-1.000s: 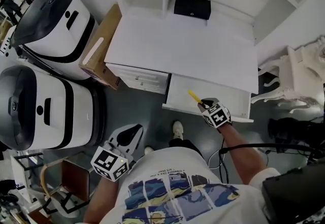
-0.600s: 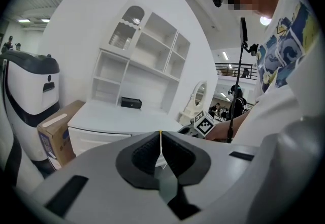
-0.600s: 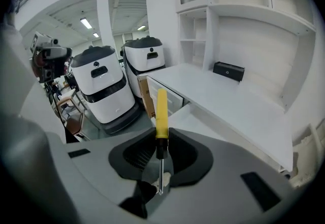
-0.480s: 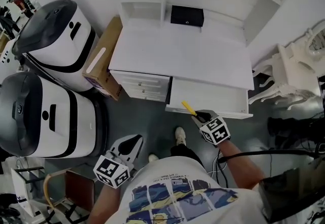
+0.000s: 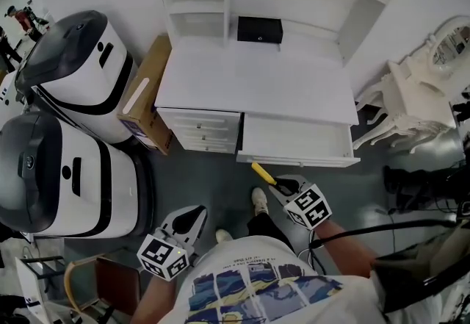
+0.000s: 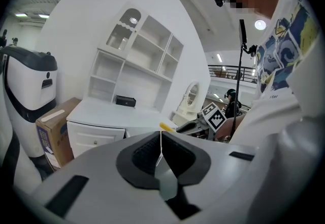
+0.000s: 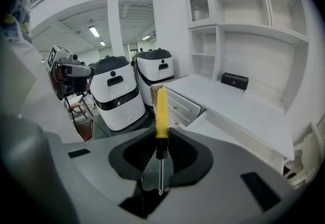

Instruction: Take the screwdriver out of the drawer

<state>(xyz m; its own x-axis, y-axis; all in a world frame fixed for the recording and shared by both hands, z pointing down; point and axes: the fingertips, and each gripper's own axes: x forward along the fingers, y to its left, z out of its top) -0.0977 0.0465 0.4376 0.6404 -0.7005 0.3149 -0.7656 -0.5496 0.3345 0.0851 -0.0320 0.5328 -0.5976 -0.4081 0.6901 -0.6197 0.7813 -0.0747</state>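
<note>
The screwdriver (image 5: 262, 173) has a yellow handle and a thin metal shaft. My right gripper (image 5: 281, 184) is shut on it near the black collar, with the handle sticking out past the jaws (image 7: 161, 111). It hangs over the floor just in front of the open white drawer (image 5: 294, 142), whose inside looks bare. Low at the left, apart from the desk, my left gripper (image 5: 192, 218) has its pads (image 6: 147, 153) pressed together with nothing between them. The left gripper view also catches the yellow handle (image 6: 166, 127).
The white desk (image 5: 257, 84) carries a black box (image 5: 259, 29) under white shelves. A cardboard box (image 5: 143, 95) leans at its left, beside two large white-and-black machines (image 5: 70, 161). A white ornate chair (image 5: 407, 106) stands at the right. The person's shoe (image 5: 258, 201) is below the drawer.
My right gripper has drawn back out of the drawer and risen, carrying the screwdriver over the floor. The left gripper has shifted slightly and stays shut.
</note>
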